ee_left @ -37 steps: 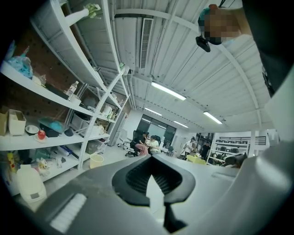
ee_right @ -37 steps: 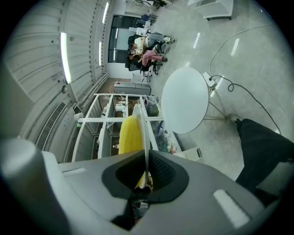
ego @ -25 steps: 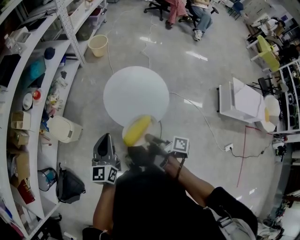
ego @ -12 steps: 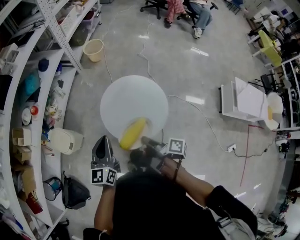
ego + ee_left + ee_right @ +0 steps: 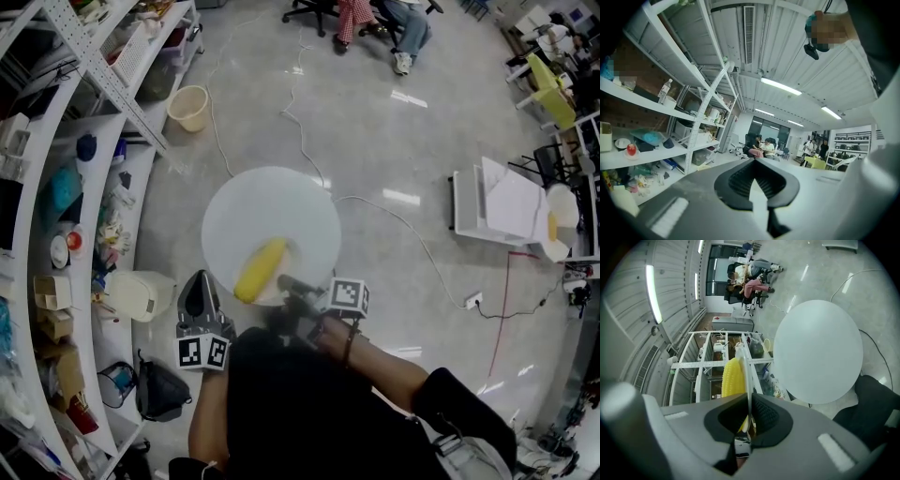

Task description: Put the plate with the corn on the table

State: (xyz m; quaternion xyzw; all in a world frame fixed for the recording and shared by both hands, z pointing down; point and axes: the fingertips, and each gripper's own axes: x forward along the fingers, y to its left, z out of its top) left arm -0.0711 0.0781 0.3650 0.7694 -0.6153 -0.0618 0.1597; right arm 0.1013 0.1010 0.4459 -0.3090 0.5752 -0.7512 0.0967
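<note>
Right tongs (image 5: pixel 749 416): I am squeezing them narrow on the rim of the plate (image 5: pixel 746 363), which is showing edge-on between the pads.
Corn (image 5: pixel 260 270): it is lying on that plate.
Plate's place: it is hanging over the near edge of the round white table (image 5: pixel 272 208).
Left tongs (image 5: pixel 753 182): I am keeping them closed with nothing between, pointing along the shelves (image 5: pixel 656 101).

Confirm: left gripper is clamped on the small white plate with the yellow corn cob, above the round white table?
No: the right gripper is clamped on the small white plate with the yellow corn cob, above the round white table. The right gripper view shows it.
</note>
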